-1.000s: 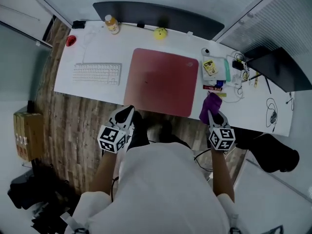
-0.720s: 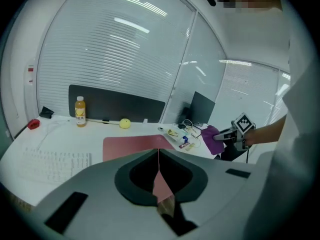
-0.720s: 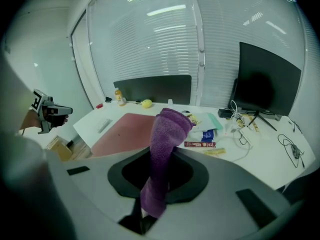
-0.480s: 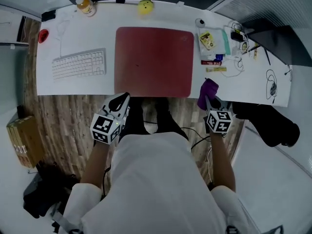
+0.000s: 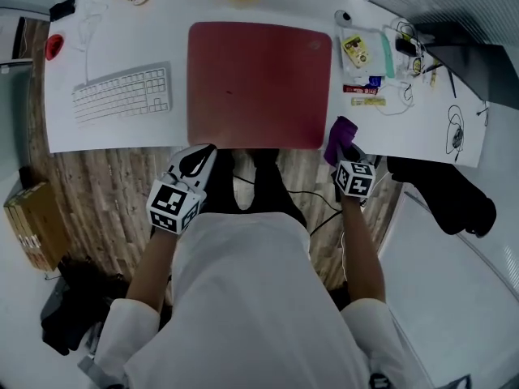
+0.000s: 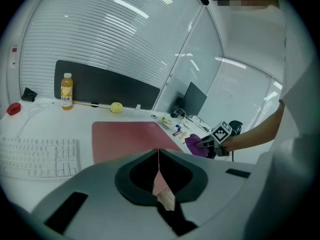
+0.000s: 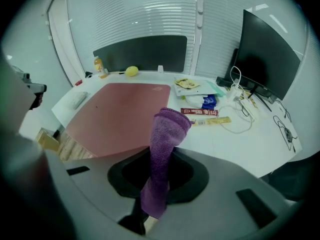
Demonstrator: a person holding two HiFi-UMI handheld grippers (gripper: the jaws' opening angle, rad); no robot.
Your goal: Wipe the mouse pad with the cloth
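Wiping seems not yet begun: the right gripper [image 5: 344, 149], jaws clamped on the purple cloth [image 5: 340, 133], hangs just off the near right corner of the mouse pad [image 5: 258, 83], while the left gripper [image 5: 202, 152] has its jaws pressed together, empty.

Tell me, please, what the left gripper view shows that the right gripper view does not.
Only the left gripper view shows the left gripper with its jaws shut on nothing, and the right gripper seen from outside. Only the right gripper view shows up close how the purple cloth sits clamped between that gripper's jaws, plus a white cable loop. Both show the red mouse pad, the orange bottle and the yellow ball.
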